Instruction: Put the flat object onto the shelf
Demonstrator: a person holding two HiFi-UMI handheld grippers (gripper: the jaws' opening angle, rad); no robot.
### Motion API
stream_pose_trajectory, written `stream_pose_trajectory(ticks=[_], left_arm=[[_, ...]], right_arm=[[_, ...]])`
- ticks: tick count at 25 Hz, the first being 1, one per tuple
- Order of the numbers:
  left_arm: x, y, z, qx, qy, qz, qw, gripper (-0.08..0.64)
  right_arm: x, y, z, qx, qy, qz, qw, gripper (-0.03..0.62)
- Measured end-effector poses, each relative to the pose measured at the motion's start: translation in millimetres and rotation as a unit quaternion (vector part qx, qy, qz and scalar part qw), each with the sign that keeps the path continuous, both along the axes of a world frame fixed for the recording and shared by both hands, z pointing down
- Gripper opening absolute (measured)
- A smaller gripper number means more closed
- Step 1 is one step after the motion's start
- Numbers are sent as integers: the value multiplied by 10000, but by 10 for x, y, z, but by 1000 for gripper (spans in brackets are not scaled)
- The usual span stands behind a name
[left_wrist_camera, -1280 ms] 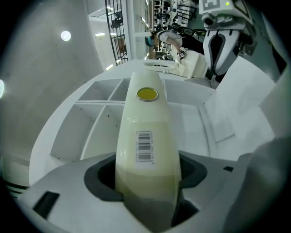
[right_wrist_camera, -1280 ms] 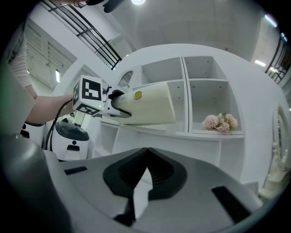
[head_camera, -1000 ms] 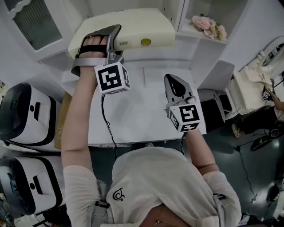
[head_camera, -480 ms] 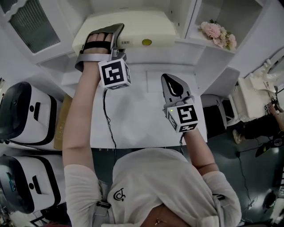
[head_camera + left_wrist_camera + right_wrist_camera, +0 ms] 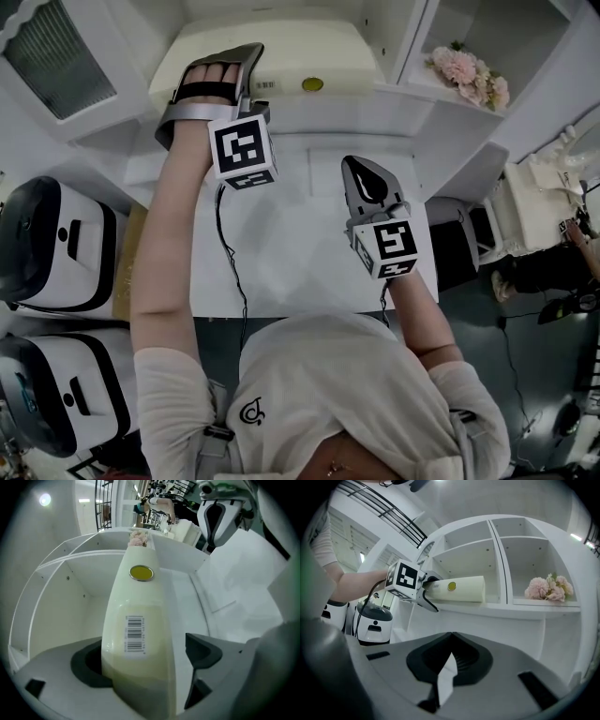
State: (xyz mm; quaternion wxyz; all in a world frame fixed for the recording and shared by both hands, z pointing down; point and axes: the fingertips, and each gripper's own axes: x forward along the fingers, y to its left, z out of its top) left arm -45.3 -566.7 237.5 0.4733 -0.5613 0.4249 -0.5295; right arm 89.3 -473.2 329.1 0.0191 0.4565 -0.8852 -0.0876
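The flat object, a cream box [image 5: 300, 56] with a barcode label and a yellow dot, lies on the white shelf [image 5: 328, 105] above the table. My left gripper [image 5: 246, 70] is at its left end. In the left gripper view the box [image 5: 136, 620] stands between the jaws, which are opening: the right pad [image 5: 202, 652] stands clear of it. My right gripper [image 5: 362, 176] hovers over the table, shut and empty, with its tips [image 5: 450, 637] together. It points at the shelf [image 5: 497, 609], and the box [image 5: 459, 588] and left gripper [image 5: 423, 588] show from the side.
Pink flowers [image 5: 466, 71] sit in the shelf compartment to the right, behind an upright divider [image 5: 405, 42]. A white table [image 5: 300, 234] lies below the shelf. Two white-and-black appliances [image 5: 56, 246] stand at the left, and a cable [image 5: 230, 262] trails from the left gripper.
The left gripper's jaws have spread from the box, which stays on the shelf. The left hand has shifted slightly; the right gripper has held its place.
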Motion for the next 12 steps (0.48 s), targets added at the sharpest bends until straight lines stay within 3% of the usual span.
stream_pose_trajectory(ticks=[12], left_arm=[[-63,-320,39,55,-186,-133,9997,500]], right_arm=[[-30,-137,144,-145,113,34,9998,8]])
